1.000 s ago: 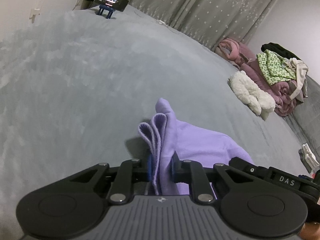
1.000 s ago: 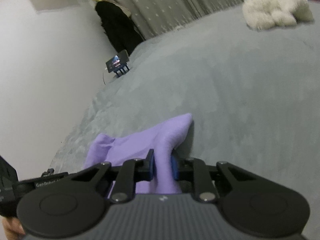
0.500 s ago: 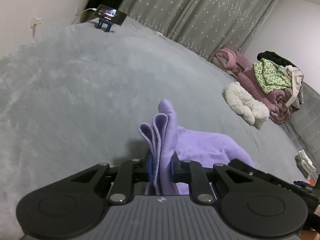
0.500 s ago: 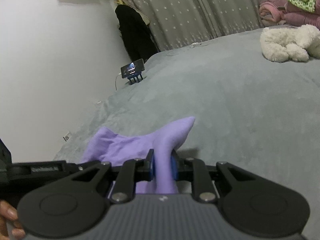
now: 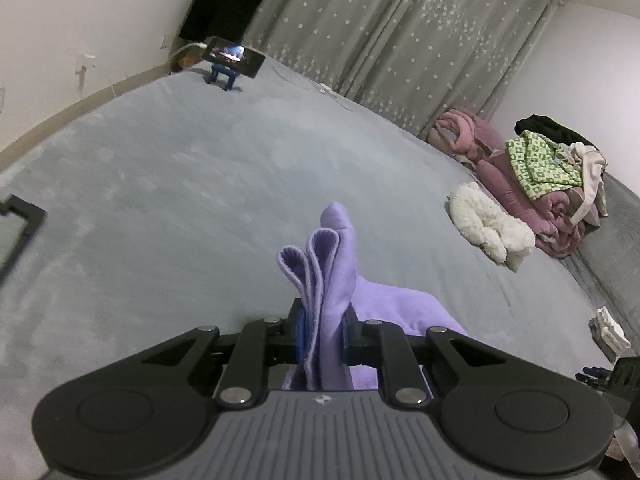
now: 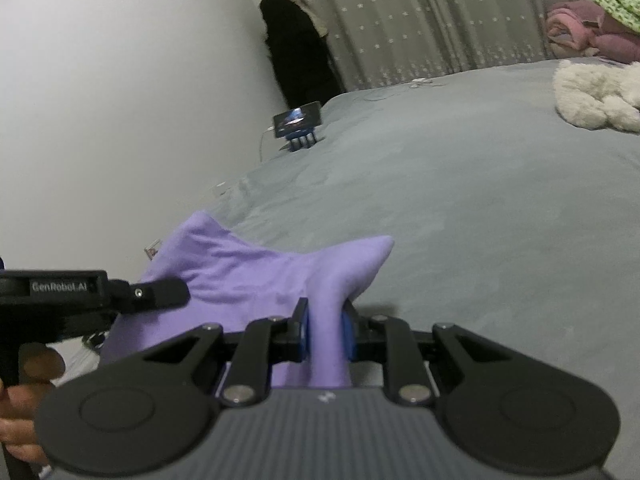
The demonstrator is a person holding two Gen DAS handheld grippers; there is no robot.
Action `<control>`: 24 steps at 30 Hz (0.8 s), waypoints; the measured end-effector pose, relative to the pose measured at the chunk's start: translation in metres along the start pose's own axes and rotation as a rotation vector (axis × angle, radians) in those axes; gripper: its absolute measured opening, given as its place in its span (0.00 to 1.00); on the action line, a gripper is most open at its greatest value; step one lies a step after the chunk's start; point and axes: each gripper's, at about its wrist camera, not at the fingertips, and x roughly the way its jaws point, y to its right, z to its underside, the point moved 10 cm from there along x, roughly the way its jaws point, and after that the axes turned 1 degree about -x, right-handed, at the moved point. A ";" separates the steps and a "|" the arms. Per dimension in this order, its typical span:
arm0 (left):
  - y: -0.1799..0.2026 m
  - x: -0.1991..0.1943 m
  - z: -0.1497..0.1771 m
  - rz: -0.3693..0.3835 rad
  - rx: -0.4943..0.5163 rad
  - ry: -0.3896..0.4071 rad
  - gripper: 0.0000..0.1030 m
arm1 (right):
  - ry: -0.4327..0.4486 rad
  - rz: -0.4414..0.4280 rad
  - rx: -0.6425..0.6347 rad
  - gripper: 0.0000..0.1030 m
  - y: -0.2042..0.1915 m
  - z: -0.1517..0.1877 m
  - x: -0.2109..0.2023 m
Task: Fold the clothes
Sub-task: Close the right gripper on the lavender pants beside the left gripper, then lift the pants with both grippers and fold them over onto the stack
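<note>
A lilac garment (image 5: 384, 300) hangs between both grippers above the grey bed (image 5: 180, 184). My left gripper (image 5: 322, 334) is shut on a bunched, layered edge of it that sticks up past the fingers. My right gripper (image 6: 326, 330) is shut on another corner of the lilac garment (image 6: 248, 268), whose tip points forward. The left gripper's body (image 6: 80, 292) shows at the left of the right wrist view, over the cloth.
A phone on a blue stand (image 5: 232, 58) sits at the bed's far corner by the wall. A white fluffy item (image 5: 488, 228) and a pile of pink, green and dark clothes (image 5: 536, 172) lie at the right. Grey starred curtains (image 5: 380, 28) hang behind.
Both grippers have lifted and tilted upward with the lilac garment still held; more of the wall and curtains shows, and the cloth hangs higher over the bed.
</note>
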 end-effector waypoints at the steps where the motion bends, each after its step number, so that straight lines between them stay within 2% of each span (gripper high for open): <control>1: -0.003 -0.005 0.000 -0.006 0.002 0.000 0.14 | -0.002 -0.005 -0.007 0.15 -0.005 0.001 -0.001; 8: -0.032 -0.041 -0.007 -0.026 -0.014 0.009 0.14 | -0.011 -0.049 -0.033 0.15 -0.047 0.010 -0.003; 17: -0.087 -0.115 -0.019 -0.047 -0.051 0.058 0.14 | -0.058 -0.154 -0.090 0.15 -0.132 0.037 -0.003; 24: -0.141 -0.163 -0.011 -0.094 -0.074 0.070 0.14 | -0.098 -0.234 -0.138 0.15 -0.196 0.060 -0.001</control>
